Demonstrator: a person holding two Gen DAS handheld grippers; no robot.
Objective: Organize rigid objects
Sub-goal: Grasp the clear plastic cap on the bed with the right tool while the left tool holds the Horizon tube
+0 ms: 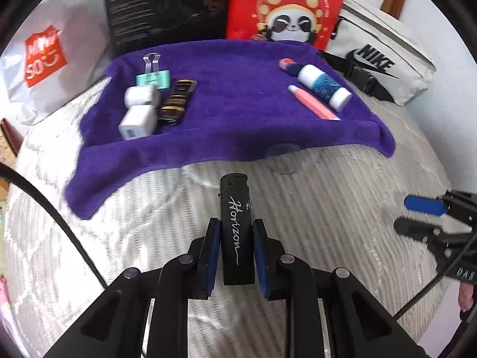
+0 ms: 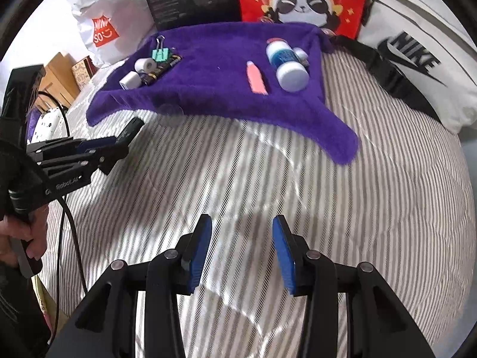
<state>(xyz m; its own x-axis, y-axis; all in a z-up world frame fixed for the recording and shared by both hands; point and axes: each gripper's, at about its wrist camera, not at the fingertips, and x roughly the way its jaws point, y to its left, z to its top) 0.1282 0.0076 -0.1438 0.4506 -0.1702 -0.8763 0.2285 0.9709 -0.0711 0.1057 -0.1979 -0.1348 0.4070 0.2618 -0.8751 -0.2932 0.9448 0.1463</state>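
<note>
Black "Horizon" lighter (image 1: 235, 226) clamped in the left gripper (image 1: 235, 232) above the striped bed cover (image 2: 328, 194).

The lighter lies lengthwise between the blue pads (image 1: 212, 256), its cap pointing toward the purple towel (image 1: 226, 113); the right gripper (image 2: 242, 247) hangs over the cover with its jaws wide apart and nothing between them. Farther off, the towel's left side carries two white chargers (image 1: 137, 120), a dark lighter (image 1: 177, 101) and a teal binder clip (image 1: 153, 77); its right side carries a pink tube (image 1: 313, 103) and a white-and-blue bottle (image 1: 323, 86). Behind the towel stand a black box (image 1: 167, 9), a red panda bag (image 1: 287, 6) and a white Nike bag (image 1: 384, 56).
</note>
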